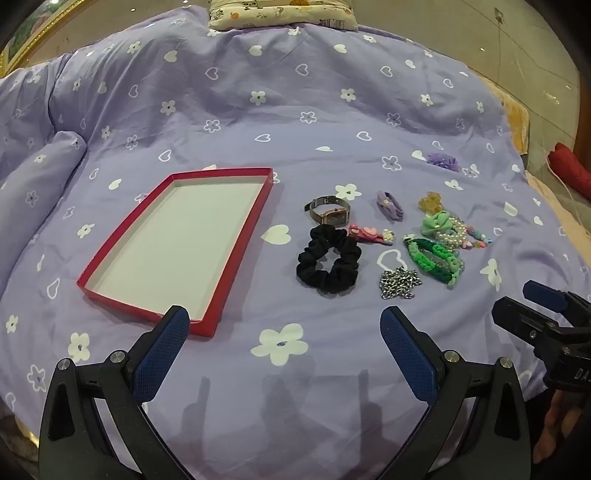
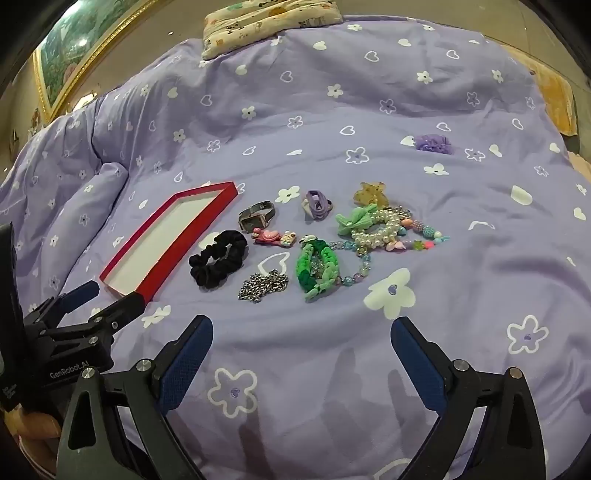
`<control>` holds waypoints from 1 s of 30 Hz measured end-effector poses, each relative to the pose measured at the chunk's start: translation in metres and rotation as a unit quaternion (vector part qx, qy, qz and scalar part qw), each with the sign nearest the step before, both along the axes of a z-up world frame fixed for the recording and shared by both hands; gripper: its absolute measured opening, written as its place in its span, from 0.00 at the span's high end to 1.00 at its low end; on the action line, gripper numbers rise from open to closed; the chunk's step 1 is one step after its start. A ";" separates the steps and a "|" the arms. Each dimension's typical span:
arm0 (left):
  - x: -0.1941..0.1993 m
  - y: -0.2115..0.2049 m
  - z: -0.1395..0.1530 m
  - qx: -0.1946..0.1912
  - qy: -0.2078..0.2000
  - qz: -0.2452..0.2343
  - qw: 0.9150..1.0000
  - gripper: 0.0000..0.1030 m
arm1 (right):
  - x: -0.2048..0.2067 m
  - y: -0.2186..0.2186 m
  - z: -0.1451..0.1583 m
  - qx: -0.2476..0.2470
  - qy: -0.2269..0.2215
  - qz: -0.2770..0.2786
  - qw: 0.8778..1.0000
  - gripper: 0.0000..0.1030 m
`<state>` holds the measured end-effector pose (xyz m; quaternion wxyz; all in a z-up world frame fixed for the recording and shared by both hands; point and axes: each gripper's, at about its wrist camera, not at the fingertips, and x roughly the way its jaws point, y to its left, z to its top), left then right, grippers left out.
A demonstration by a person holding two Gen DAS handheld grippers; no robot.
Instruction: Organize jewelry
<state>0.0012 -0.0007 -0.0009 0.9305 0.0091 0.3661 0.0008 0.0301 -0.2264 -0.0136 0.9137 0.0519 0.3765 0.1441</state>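
A shallow red tray with a white floor lies empty on the purple quilt; it also shows in the right wrist view. To its right lie a watch, a black scrunchie, a pink clip, a silver chain, a green braided bracelet, a pearl bracelet and a purple hair tie. My left gripper is open and empty, near the tray's front corner. My right gripper is open and empty, in front of the jewelry.
A purple flower clip lies apart at the far right. A patterned pillow sits at the head of the bed. The quilt bunches in a fold at the left. A red object lies beyond the bed's right edge.
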 end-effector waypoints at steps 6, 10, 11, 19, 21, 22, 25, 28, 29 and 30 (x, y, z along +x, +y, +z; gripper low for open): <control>0.003 0.001 -0.004 -0.004 0.004 0.001 1.000 0.00 | -0.002 0.006 -0.001 0.004 0.005 -0.003 1.000 0.05; 0.002 0.002 -0.005 0.002 -0.002 -0.002 1.000 0.00 | -0.002 0.010 -0.002 0.001 -0.002 0.002 1.000 0.05; 0.002 0.002 -0.005 0.003 -0.003 -0.002 1.000 0.00 | -0.004 0.013 -0.001 0.000 -0.004 0.002 1.000 0.05; -0.002 -0.001 -0.002 0.006 -0.009 0.002 1.000 0.00 | -0.004 0.006 0.004 0.003 -0.015 0.004 1.000 0.05; -0.002 -0.001 -0.001 0.007 -0.010 0.002 1.000 0.00 | -0.004 0.006 0.004 0.003 -0.015 0.005 1.000 0.05; -0.002 -0.001 -0.001 0.006 -0.010 0.002 1.000 0.00 | -0.004 0.005 0.004 0.003 -0.015 0.005 1.000 0.05; -0.001 -0.001 0.000 0.006 -0.008 0.003 1.000 0.00 | -0.004 0.006 0.004 0.002 -0.015 0.005 1.000 0.05; -0.002 -0.001 -0.001 0.006 -0.009 0.002 1.000 0.00 | -0.005 0.006 0.004 0.002 -0.015 0.004 1.000 0.05; -0.002 -0.001 -0.001 0.006 -0.009 0.002 1.000 0.00 | -0.005 0.006 0.004 0.001 -0.016 0.004 1.000 0.05; -0.002 -0.001 -0.001 0.006 -0.010 0.002 1.000 0.00 | -0.005 0.006 0.004 0.002 -0.016 0.004 1.000 0.05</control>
